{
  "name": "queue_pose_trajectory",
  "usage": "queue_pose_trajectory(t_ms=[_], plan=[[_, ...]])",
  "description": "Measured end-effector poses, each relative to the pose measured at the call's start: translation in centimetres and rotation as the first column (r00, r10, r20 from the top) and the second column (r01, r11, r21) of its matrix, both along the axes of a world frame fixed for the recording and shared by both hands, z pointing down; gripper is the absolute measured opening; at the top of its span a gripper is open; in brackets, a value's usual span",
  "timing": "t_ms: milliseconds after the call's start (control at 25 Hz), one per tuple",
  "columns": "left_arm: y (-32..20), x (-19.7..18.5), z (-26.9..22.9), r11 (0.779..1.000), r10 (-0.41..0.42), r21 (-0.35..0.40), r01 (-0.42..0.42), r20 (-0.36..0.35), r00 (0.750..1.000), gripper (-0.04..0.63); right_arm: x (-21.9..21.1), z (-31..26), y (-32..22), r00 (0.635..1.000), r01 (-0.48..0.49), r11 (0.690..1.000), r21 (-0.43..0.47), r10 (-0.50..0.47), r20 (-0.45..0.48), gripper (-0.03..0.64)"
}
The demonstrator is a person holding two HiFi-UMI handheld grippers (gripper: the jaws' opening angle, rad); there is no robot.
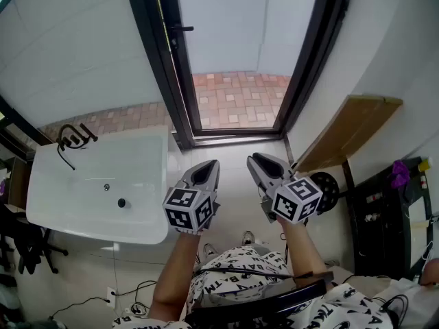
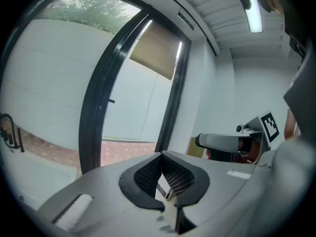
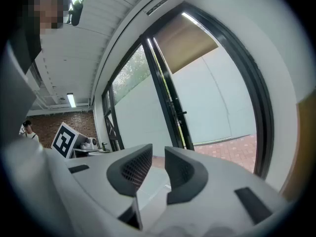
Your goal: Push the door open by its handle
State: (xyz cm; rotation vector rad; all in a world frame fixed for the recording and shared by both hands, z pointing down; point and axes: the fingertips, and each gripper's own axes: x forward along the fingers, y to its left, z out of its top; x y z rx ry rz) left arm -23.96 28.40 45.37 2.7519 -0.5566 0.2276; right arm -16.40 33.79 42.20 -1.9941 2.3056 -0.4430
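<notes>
The left tongs (image 2: 161, 158) are shut; the two dark tips meet and nothing is held between them; the right tongs (image 3: 158, 154) are open just a little, with a thin gap between the pads and nothing in that gap; the two tongs are side by side, close together but not touching, and both point a bit down toward the doorway; a person's arms (image 1: 180, 266) hold them from behind; the door (image 1: 159, 40) is a tall dark frame far in front of the tongs, up and to the left of the left tongs; its small black handle (image 1: 182, 28) sticks out from that frame, well apart from both tongs, and neither one touches it; right in front of the tongs, past a dark sill, is a red brick floor (image 1: 236, 98) with a pale wall behind it; I cannot tell if glass is in the way; to the left of the left tongs is a white sink (image 1: 82, 204) with a black tap (image 1: 72, 138) at its far corner; to the right of the right tongs a brown wooden board (image 1: 350, 129) leans by the white wall.
</notes>
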Motion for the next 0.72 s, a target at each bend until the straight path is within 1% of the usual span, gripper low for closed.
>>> queue_pose_trajectory(t_ms=[200,240,280,440,480,520,720], plan=[[0.1,0.3,-0.1,1.0,0.0,0.0,0.0,-0.001,1.0,-0.014,0.4,-0.3,-0.1,1.0,-0.003,1.0,0.0,0.003,-0.008,0.095],[0.1,0.3,-0.2,1.0,0.001,-0.001,-0.001,-0.002,1.0,-0.014,0.4,-0.3,-0.2,1.0,0.002,1.0,-0.002,-0.002,-0.006,0.14],[0.1,0.4,-0.3,1.0,0.002,-0.001,-0.002,-0.003,1.0,-0.014,0.3,-0.4,-0.3,1.0,0.006,1.0,-0.004,-0.006,-0.005,0.169],[0.3,1.3,-0.2,1.0,0.005,-0.001,-0.005,-0.001,1.0,-0.014,1.2,-0.4,-0.3,1.0,0.005,1.0,-0.003,-0.005,-0.014,0.17],[0.4,1.7,-0.1,1.0,0.006,0.0,-0.006,0.001,1.0,-0.014,1.5,-0.3,-0.2,1.0,0.007,1.0,-0.004,-0.008,-0.015,0.178],[0.5,2.1,0.0,1.0,0.007,0.001,-0.007,0.002,1.0,-0.014,1.8,-0.2,-0.2,1.0,0.012,1.0,-0.005,-0.013,-0.017,0.201],[0.6,4.2,0.6,1.0,0.004,-0.003,-0.004,0.01,1.0,-0.012,4.0,0.1,-0.7,0.997,0.054,0.998,-0.014,-0.055,-0.056,0.201]])
